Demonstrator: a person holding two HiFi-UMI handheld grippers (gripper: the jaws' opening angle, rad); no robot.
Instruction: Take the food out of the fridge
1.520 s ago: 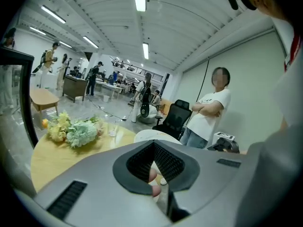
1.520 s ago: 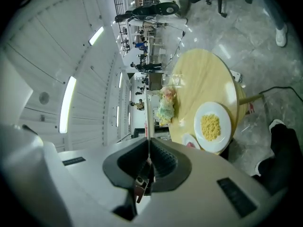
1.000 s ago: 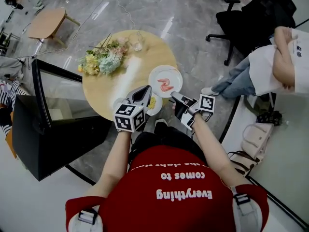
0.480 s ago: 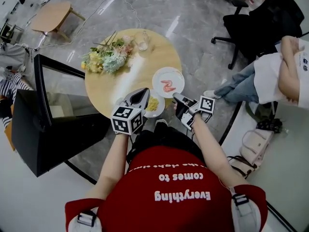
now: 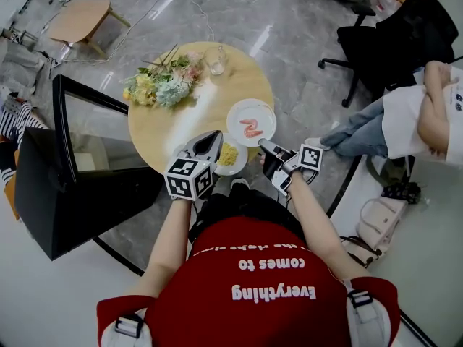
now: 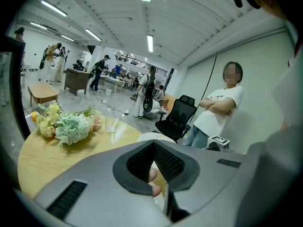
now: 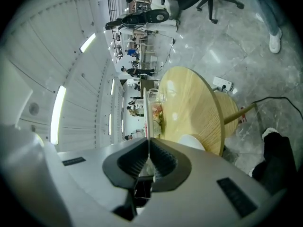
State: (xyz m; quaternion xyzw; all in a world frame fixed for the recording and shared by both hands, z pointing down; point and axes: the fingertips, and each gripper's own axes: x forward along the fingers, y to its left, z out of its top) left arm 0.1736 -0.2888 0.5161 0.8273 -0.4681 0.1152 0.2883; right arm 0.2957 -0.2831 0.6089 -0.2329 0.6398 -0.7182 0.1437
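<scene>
Round wood table (image 5: 153,137): pink shrimp (image 5: 250,129) on white plate (image 5: 236,113).

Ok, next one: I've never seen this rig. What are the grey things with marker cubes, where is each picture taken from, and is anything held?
No robot here: a person holds a two-jaw gripper in each hand; the cubes are part of them. The head view looks down from the person's head: left gripper and right gripper are at a round table. The other two views ride on the grippers and look along their jaws. On the table: flowers, a glass, a pink-food plate and a yellow-food plate. A black fridge stands at the left, door open. The right gripper's jaws are together, empty. The left's stand slightly apart with something white, likely a plate rim, in the gap; whether they pinch it I can't tell.
</scene>
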